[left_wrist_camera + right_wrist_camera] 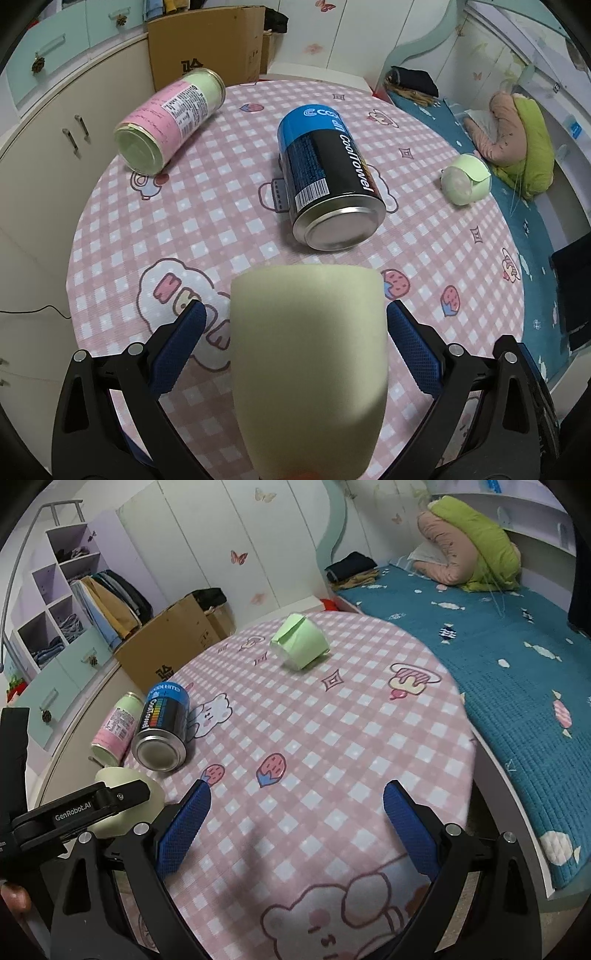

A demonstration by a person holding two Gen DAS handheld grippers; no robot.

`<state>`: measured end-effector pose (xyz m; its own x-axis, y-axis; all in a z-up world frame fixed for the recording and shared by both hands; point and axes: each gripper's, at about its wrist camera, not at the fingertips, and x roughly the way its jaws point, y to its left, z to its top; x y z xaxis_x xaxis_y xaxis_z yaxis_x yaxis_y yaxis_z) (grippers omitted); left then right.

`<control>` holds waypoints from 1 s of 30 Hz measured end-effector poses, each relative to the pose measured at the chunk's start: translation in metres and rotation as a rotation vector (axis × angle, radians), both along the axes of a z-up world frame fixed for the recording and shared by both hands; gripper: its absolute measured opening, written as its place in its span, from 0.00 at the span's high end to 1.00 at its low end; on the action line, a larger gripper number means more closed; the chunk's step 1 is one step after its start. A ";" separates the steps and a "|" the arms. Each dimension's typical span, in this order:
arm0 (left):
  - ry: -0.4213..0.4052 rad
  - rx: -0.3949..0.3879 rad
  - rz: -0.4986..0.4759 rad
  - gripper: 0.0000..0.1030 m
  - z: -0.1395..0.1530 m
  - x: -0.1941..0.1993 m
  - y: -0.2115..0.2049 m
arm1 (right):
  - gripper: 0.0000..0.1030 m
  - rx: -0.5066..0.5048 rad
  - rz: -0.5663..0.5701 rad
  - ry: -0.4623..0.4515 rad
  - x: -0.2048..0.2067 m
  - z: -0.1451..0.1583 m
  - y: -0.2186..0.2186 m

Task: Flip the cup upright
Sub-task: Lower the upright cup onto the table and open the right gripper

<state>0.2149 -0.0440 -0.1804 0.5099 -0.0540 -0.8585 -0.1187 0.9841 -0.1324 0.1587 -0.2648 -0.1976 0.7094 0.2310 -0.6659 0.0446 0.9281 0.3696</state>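
Between the left gripper's (295,332) spread fingers sits a pale yellow-cream cup (308,354), untouched; right gripper (295,812) gapes wide.

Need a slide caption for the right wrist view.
Right gripper open over the checked table; green cup on its side at the far edge.

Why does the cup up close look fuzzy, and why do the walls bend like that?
Left wrist view: the pale cream cup between the left gripper's fingers sits too near the lens, so it blurs, while the blue-and-black can stays sharp. Right wrist view: the fisheye lens curves the round pink checked table and leaves dark corners.
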 end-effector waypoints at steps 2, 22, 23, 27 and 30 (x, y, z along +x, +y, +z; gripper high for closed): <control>-0.006 0.009 -0.003 0.05 0.001 0.002 -0.001 | 0.12 0.004 0.008 0.006 0.004 -0.003 0.002; -0.200 0.046 -0.109 0.22 0.040 -0.029 -0.005 | 0.12 -0.002 0.040 -0.008 -0.002 0.007 0.019; -0.216 0.048 -0.115 0.22 0.043 -0.032 -0.005 | 0.12 -0.004 0.040 -0.014 -0.004 0.009 0.020; -0.236 0.043 -0.141 0.22 0.048 -0.041 -0.005 | 0.12 -0.013 0.042 -0.036 -0.013 0.018 0.026; -0.243 0.042 -0.158 0.22 0.049 -0.049 -0.004 | 0.12 -0.022 0.039 -0.040 -0.019 0.022 0.030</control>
<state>0.1658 -0.0479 -0.1318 0.6889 -0.1162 -0.7154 0.0667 0.9930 -0.0970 0.1401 -0.2347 -0.1754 0.7260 0.2451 -0.6425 -0.0064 0.9367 0.3500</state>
